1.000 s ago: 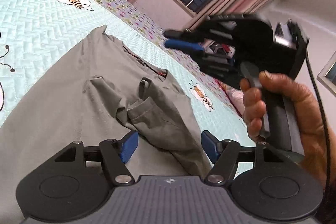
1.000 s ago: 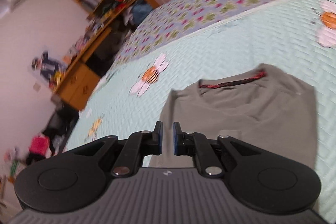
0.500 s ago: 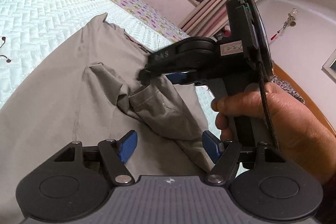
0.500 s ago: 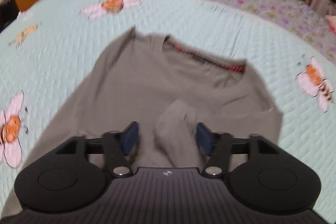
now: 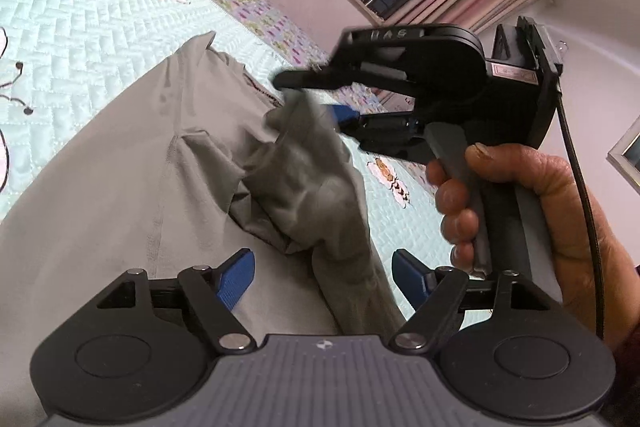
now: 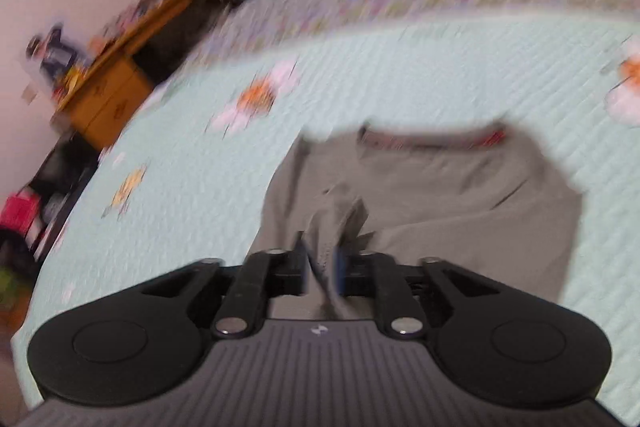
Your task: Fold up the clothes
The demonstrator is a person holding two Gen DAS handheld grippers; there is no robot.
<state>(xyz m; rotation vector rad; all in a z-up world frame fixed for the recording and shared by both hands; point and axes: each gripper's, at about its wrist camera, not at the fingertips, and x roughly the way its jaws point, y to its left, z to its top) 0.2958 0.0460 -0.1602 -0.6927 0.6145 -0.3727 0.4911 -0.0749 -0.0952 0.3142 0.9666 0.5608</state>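
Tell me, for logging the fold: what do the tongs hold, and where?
Right tongs, jaws just opened from shut, pinch the grey fabric shirt's sleeve near its end; left tongs, open, hold nothing.

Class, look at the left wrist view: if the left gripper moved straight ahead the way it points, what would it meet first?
Most likely the bunched sleeve of the grey shirt, lying just ahead between the left gripper's open fingers. Depth is hard to judge.

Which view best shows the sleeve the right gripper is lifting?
The left wrist view. It is sharp there: the grey sleeve rises off the shirt with its end between the fingers of the right gripper. The right wrist view is blurred; it shows only a bunch of sleeve between the fingers.
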